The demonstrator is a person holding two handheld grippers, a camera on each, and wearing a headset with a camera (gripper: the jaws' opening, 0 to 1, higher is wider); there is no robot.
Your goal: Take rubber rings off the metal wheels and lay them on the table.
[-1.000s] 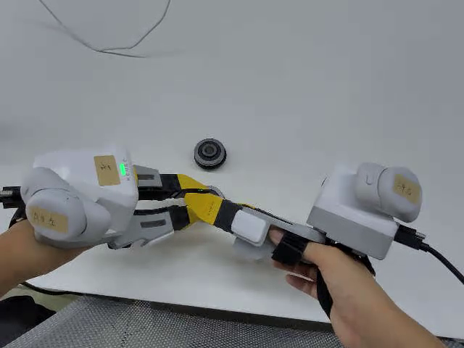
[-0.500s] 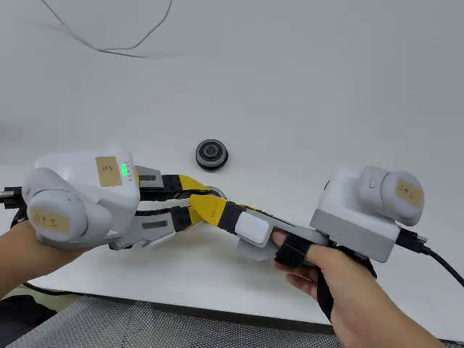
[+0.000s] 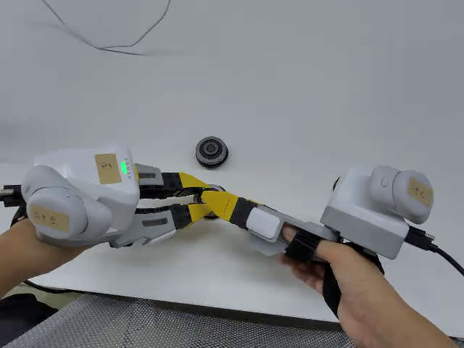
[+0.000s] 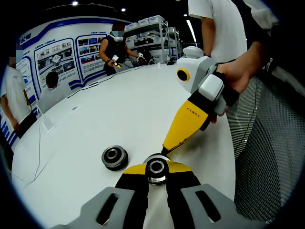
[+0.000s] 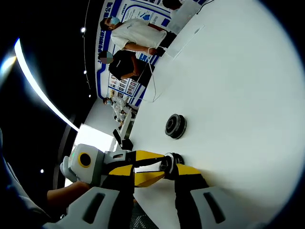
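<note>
Head view: compared with a second ago, the right tongs point(image 3: 212, 197) have drawn back toward the right side of the desk point(image 3: 304, 109). Their white body and the right hand point(image 3: 341, 279) sit further right than before, while the yellow tip stays at the same spot by the left tongs point(image 3: 197, 201). The left tongs and the left hand point(image 3: 18, 246) have hardly shifted. The second wheel point(image 3: 211, 151) lies where it lay, flat on the desk beyond the crossed jaws and well apart from them.

The left tongs are clenched on the metal wheel point(image 4: 157, 167), one yellow tip on each side of it, as the left gripper view shows; the wheel is near the front edge of the desk. In that same view the right tongs come in from the right and narrow to a point that touches the wheel's upper rim. In the right gripper view their two tips stand close together at the wheel's edge (the gap is small and partly shadowed). I cannot tell whether they are clenched on that edge or only resting against it.

In the head view the crossed yellow jaws cover most of the metal wheel. A thin cable point(image 3: 109, 48) loops across the far part of the desk, and a grey mesh point(image 3: 181, 326) lies below its front edge. In the gripper views people point(image 4: 116, 47) stand by blue-and-white display boards point(image 4: 52, 57) at the far end.
</note>
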